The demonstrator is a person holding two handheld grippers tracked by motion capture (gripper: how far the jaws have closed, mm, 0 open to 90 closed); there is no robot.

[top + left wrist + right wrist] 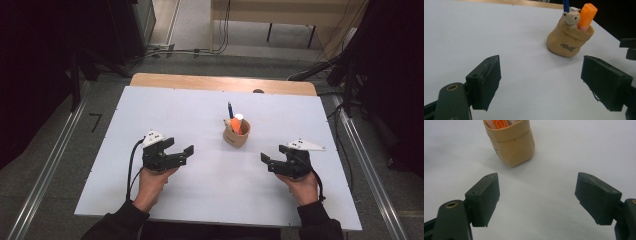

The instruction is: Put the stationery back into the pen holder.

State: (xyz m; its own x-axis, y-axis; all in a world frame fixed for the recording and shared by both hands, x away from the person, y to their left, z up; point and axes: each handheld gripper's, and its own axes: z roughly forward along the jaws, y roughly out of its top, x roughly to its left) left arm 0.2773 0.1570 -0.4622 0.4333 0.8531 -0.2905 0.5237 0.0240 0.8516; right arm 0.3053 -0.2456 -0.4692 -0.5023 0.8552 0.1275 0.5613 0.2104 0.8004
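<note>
- Table (165,107): pale sheet over a wooden top, whose far edge shows as a bare strip in the high view.
- Pouch (236,133): tan, soft-sided holder standing upright a little right of the table's middle, between the two grippers and farther from the person than both. Dark lettering on its front in the left gripper view (568,40); its top is rolled over into a cuff, seen in the right gripper view (510,141).
- Bear (572,18): small pale figure at the pouch's rim, facing the left gripper.
- Marker (587,17): orange, standing in the pouch and leaning slightly, just beside the bear; white-topped in the high view (238,123).
- Pen (230,109): blue, upright in the pouch at its far side; its lower shaft shows behind the bear in the left gripper view (566,5).
- Left gripper (182,154): held in the left hand (150,183), low over the table, left of the pouch and well apart from it. Jaws spread wide, nothing between them; they point toward the pouch.
- Right gripper (270,163): held in the right hand (303,189), right of the pouch and nearer the person. Jaws spread wide, holding nothing; they point toward the pouch, near but not touching.
</note>
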